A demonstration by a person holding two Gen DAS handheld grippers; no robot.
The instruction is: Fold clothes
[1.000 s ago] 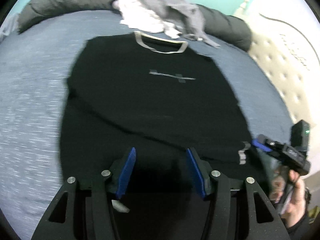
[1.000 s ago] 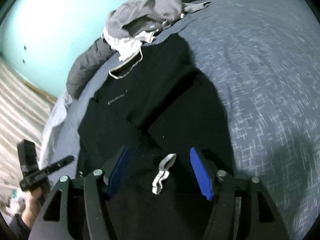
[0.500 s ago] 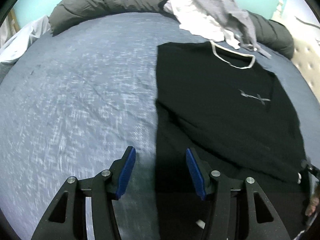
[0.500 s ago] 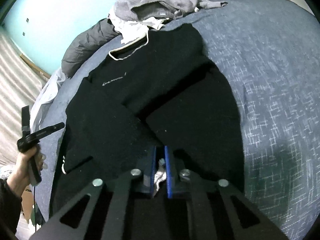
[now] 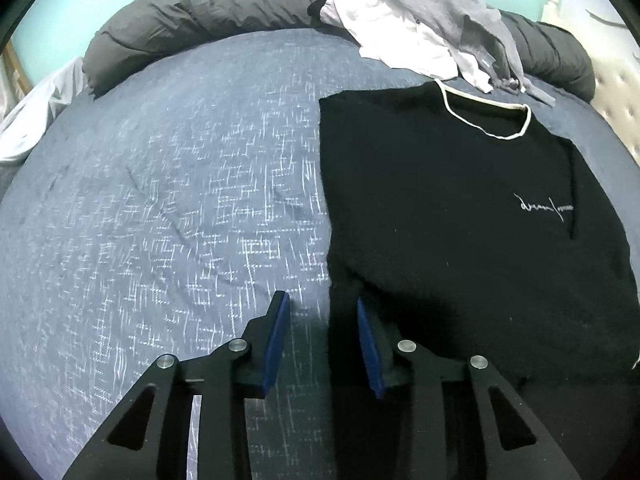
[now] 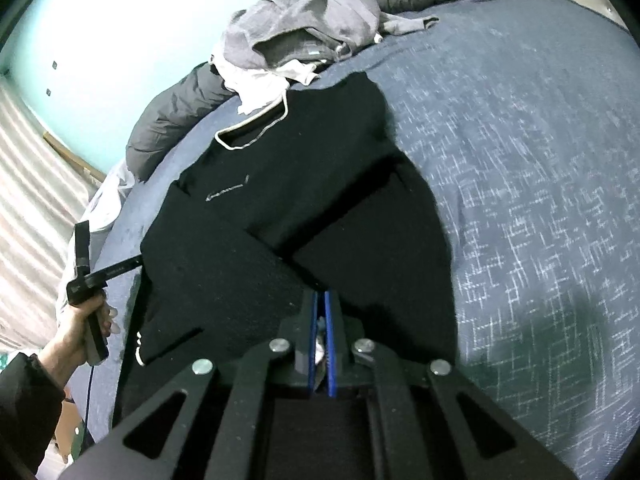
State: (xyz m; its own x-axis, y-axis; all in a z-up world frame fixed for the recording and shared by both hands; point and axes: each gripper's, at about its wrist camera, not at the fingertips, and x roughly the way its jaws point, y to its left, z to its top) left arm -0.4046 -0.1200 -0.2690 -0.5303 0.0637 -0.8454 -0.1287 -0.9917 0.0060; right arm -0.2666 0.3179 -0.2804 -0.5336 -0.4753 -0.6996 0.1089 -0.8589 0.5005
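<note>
I see the sweater (image 5: 460, 216) lying on the bed (image 5: 180, 200), the clothes pile (image 5: 420, 28) behind its collar, against the bolster (image 5: 192, 32).

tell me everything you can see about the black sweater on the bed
The black sweater lies front up on the blue bedspread. It looks like soft knit, with a white-trimmed round neck and small pale script on the chest. Both sleeves are folded in and cross over the body. The right tongs are shut on a sleeve's pale striped cuff. The left tongs are open, straddling its lower side edge. A pile of grey and white clothes overlaps the collar.
</note>
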